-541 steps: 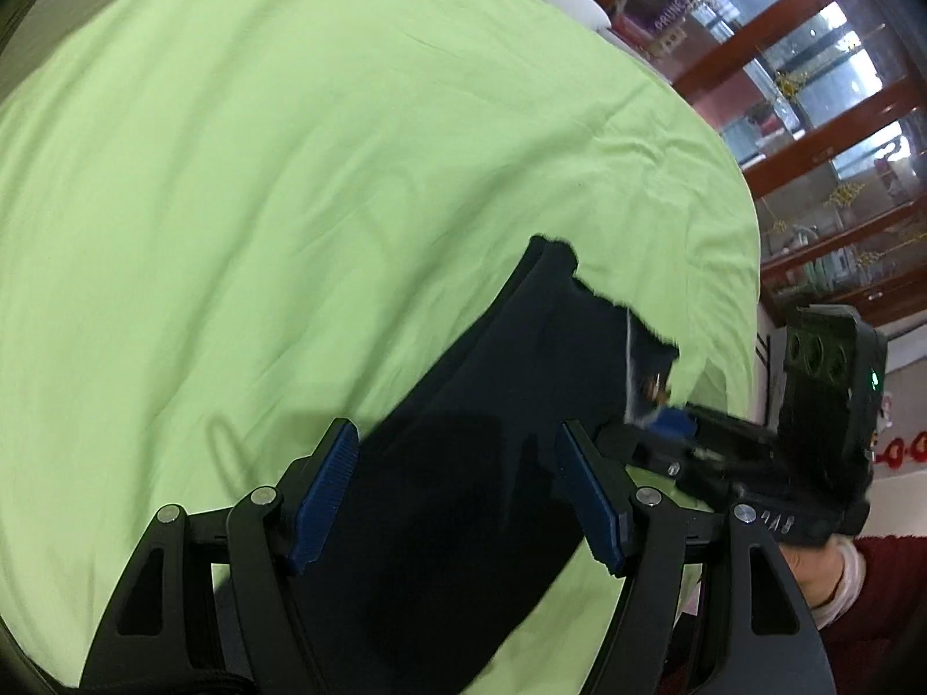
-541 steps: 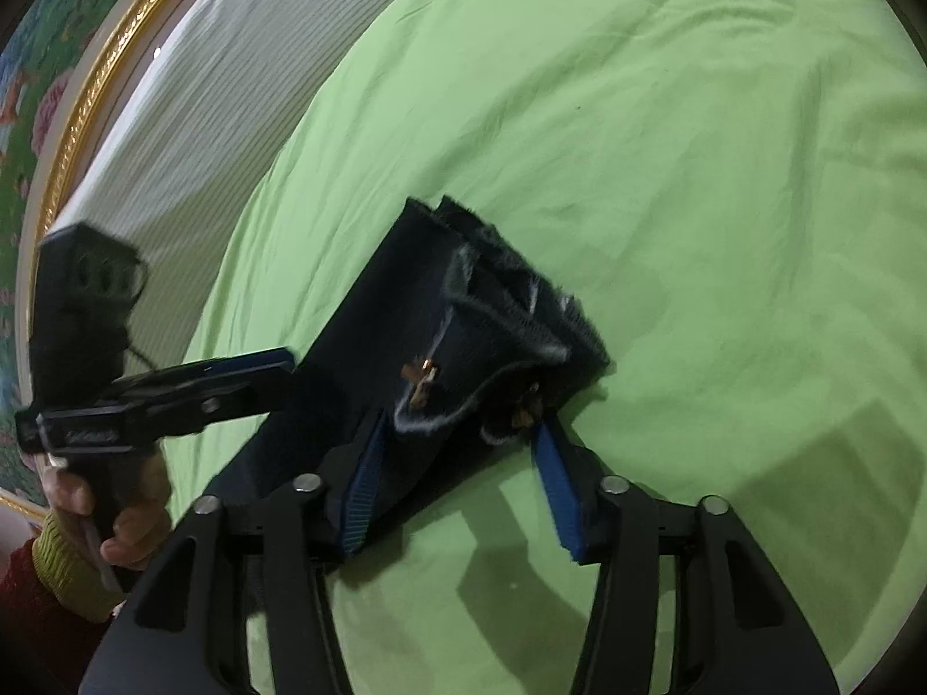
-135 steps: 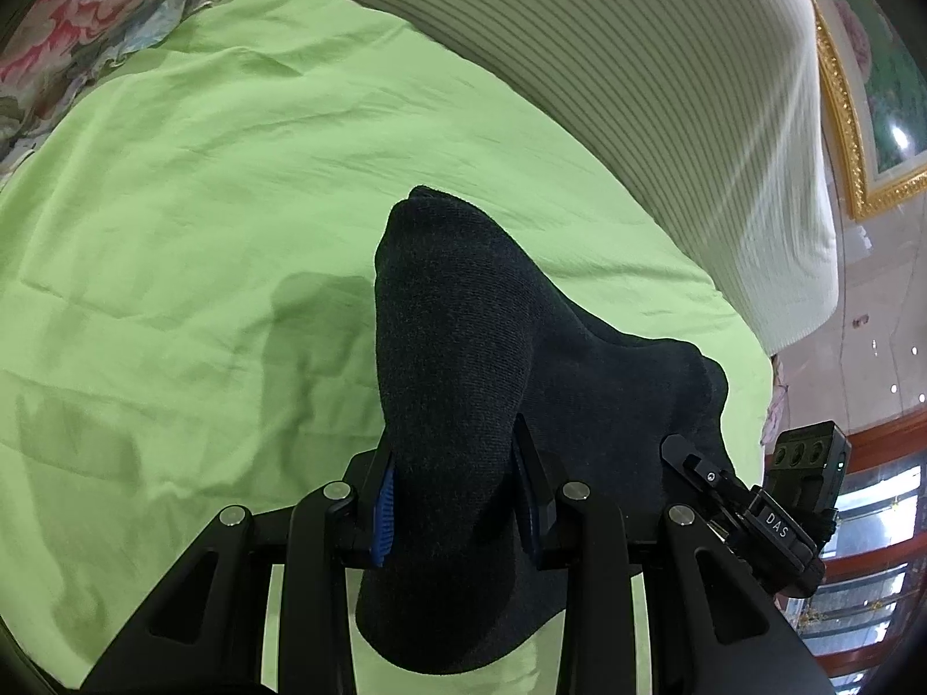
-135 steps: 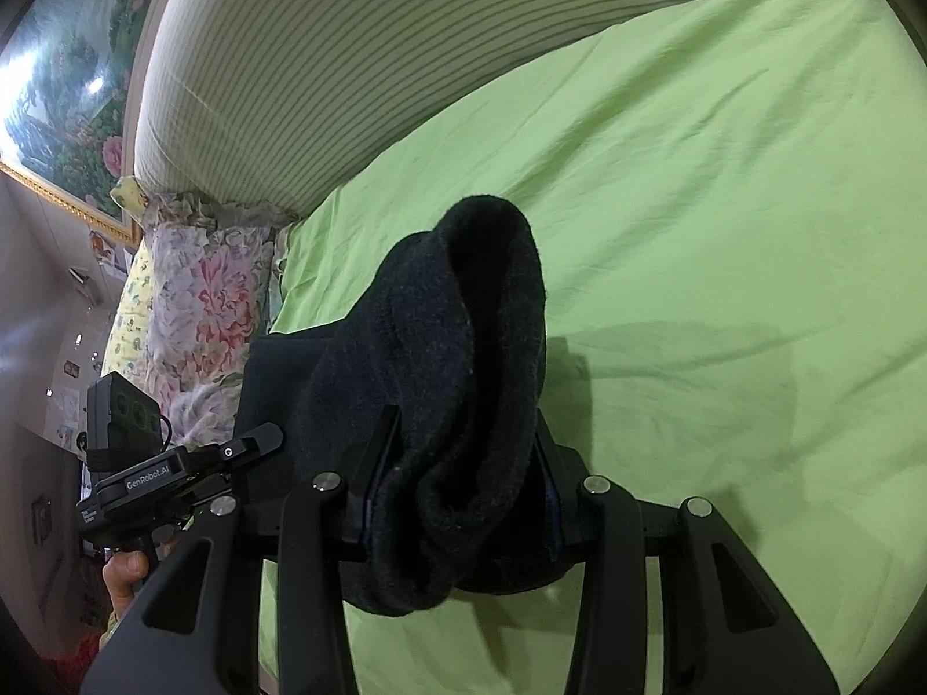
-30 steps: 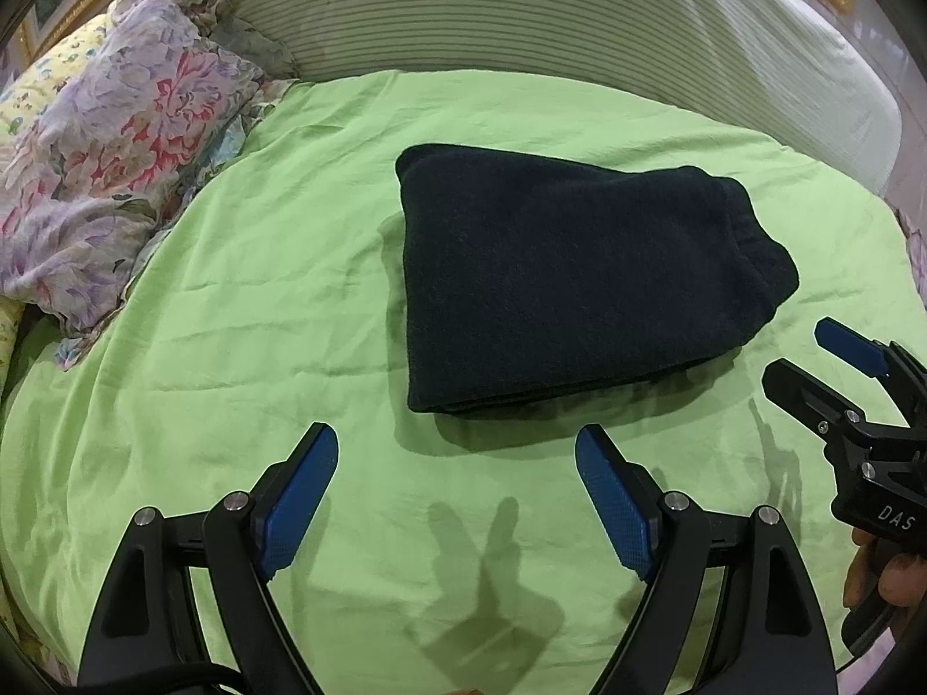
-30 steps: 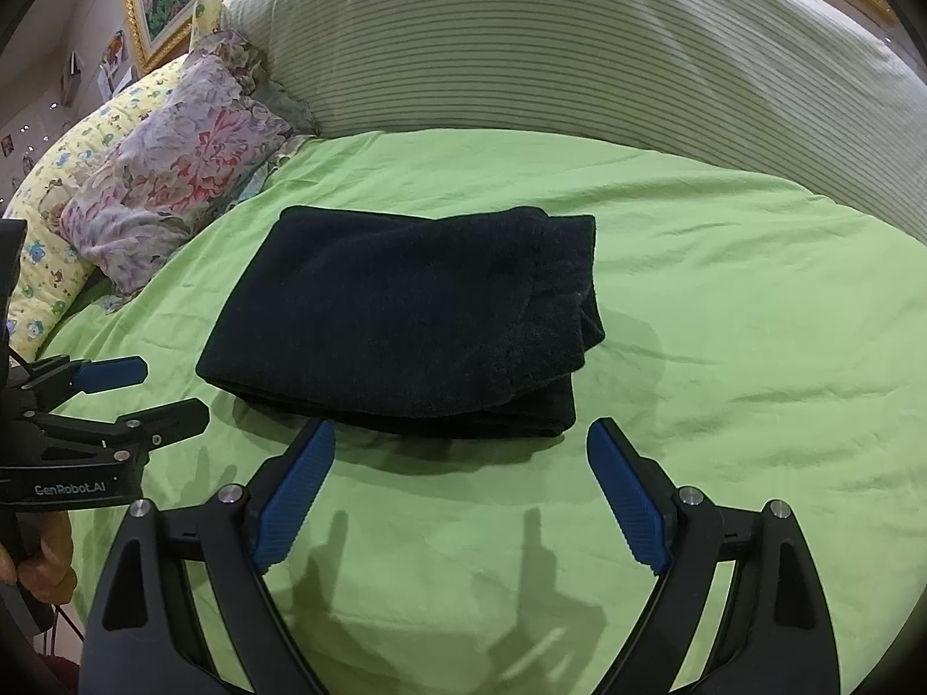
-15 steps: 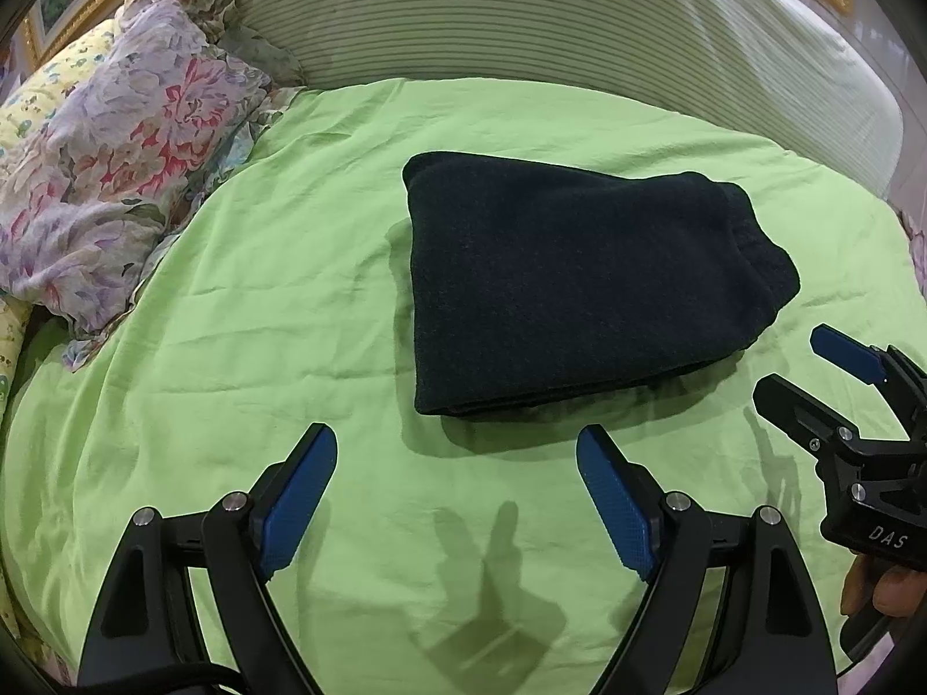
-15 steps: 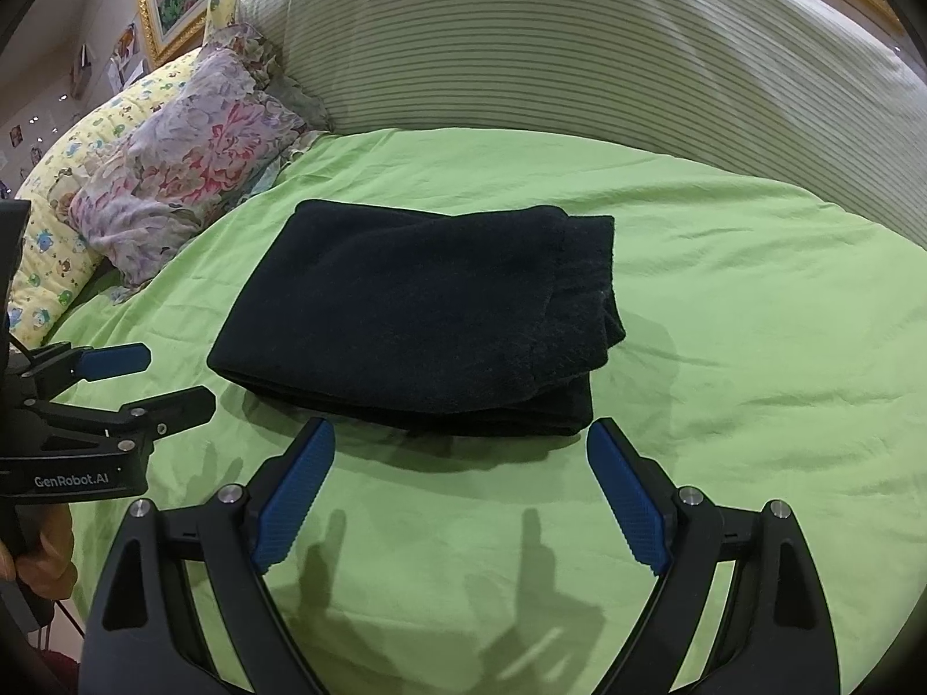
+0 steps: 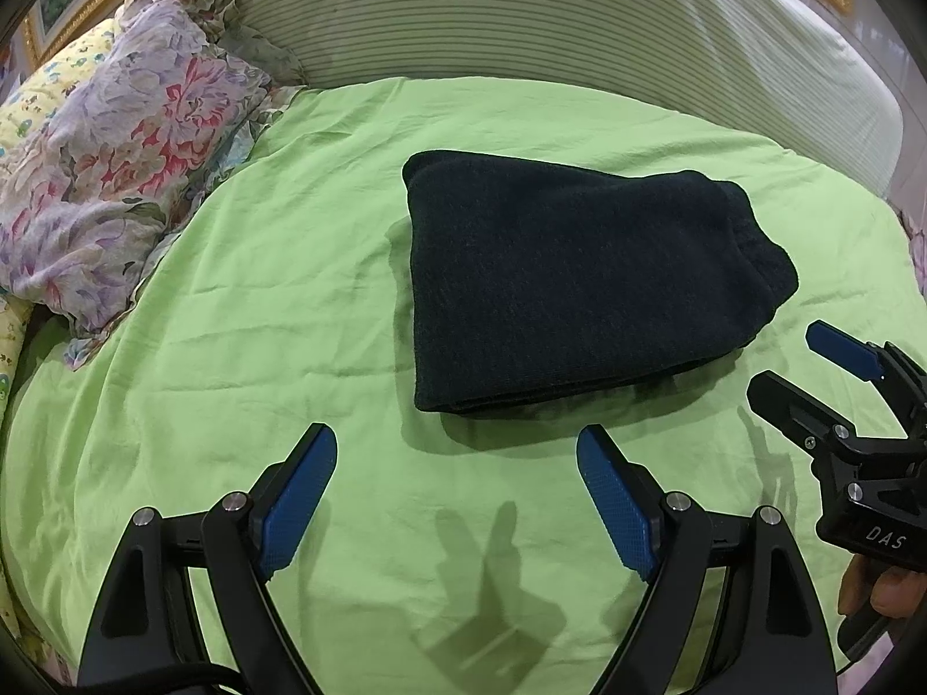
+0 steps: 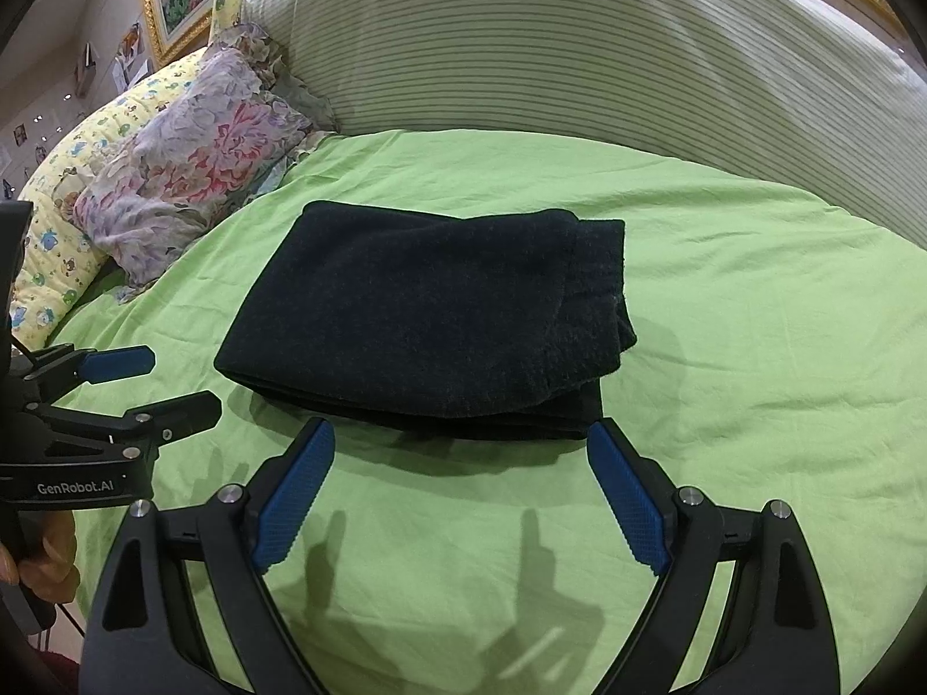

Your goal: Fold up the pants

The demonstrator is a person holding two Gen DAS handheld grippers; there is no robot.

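Note:
The dark pants lie folded into a thick rectangle on the green sheet, also seen from the right wrist as a flat black bundle, the pants. My left gripper hovers open just in front of the bundle, nothing between its blue pads. My right gripper is open too, a short way back from the pants' near edge. Each gripper shows in the other's view: the right gripper at the right edge, the left gripper at the left edge, both apart from the cloth.
A floral pillow and a yellow patterned pillow lie at the left of the bed. A striped headboard cushion curves along the back. A person's hand holds the left gripper's handle.
Both grippers have drawn back a little from the folded pants and stay open. The pants have not moved.

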